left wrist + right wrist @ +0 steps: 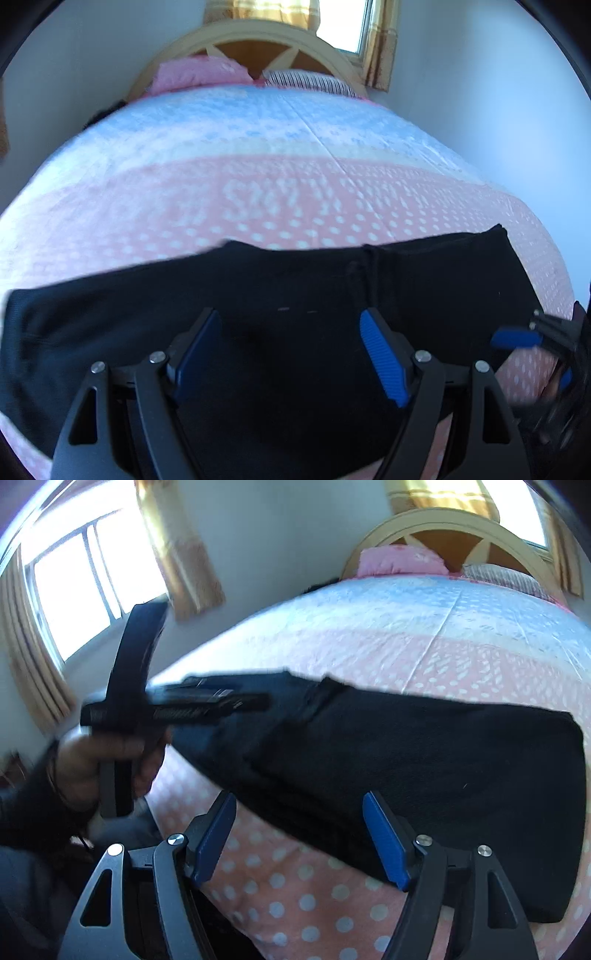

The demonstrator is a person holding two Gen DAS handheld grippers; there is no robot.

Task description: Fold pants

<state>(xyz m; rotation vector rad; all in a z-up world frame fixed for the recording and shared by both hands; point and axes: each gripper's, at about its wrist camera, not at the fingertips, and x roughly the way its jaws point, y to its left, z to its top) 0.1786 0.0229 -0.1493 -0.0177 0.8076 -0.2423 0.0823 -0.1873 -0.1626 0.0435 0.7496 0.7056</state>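
Blue-padded fingers (384,356) of the left gripper (291,354) are filling the bottom of the left wrist view, spread wide apart with nothing between them, hovering over the black pants (258,295). Those pants are lying as a long dark band across the near end of the bed (258,192), on the pink polka-dot stretch of the bedspread, and appear already doubled lengthwise, with a seam or layered edge showing toward the right. At the far right edge of this view, the right gripper (517,338) is showing one blue pad just beside the cloth. In the right wrist view, the right gripper (299,836) is likewise standing released, its pads apart and holding nothing, hanging over the near edge of the pants (424,760) and the dotted bedspread (295,893). To the left there, a person's hand (107,764) is gripping the handle of the left gripper, blurred, above the pants' left end. Pink and striped pillows are resting against the wooden headboard (255,33) at the far end, below a curtained window.
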